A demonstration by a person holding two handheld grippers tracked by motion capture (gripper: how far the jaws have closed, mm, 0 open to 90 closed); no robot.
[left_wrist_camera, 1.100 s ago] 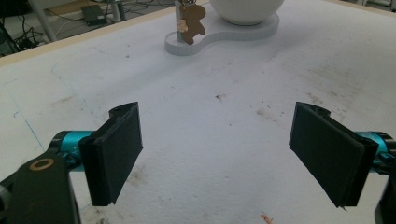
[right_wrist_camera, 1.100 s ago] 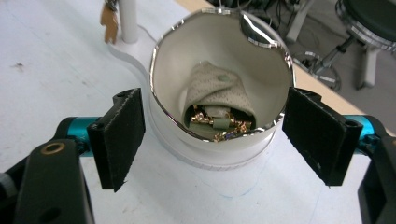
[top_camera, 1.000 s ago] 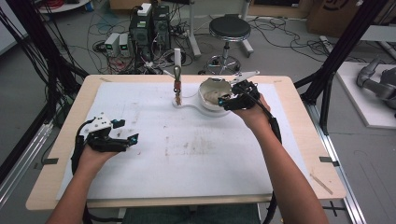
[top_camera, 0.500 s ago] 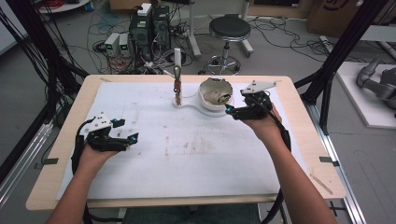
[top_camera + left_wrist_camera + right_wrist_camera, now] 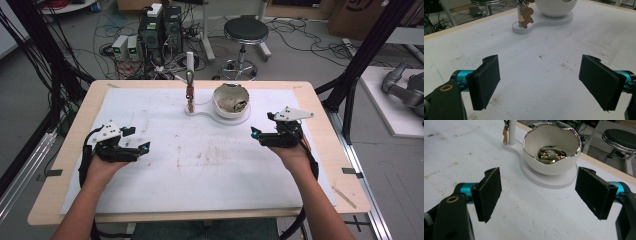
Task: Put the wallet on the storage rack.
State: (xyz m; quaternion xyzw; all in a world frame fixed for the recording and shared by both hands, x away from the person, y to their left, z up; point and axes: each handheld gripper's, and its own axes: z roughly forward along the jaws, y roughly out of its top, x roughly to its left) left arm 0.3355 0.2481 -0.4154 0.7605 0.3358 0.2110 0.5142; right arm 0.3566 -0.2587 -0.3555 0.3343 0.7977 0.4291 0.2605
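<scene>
A: Where's the work sitting?

B: At the far middle of the table (image 5: 320, 170). A white bowl (image 5: 231, 102) with a jagged silver rim stands on a white base (image 5: 210, 112), and a thin post (image 5: 190, 75) rises from the base's narrow end with a brown charm (image 5: 525, 18) hanging on it. The bowl holds some gold and greenish pieces (image 5: 550, 154), too small for me to name.

A: And the grippers?

B: The right gripper (image 5: 255, 135) rests near the table's right side, near the bowl but apart from it, jaws spread wide with nothing between them. Its own camera looks straight at the bowl. The left gripper (image 5: 145, 148) sits well apart on the left side, also spread and empty.

A: So which step is this?

B: I'd judge it a pause between handlings, both hands parked, nothing gripped. The right one is the better placed to act.

A: What would the next move ask for?

B: Probably a reach forward and over the rim. That edge looks uneven, so the jaws must come down inside it cleanly, then narrow on one small piece without nudging the bowl off its base
</scene>
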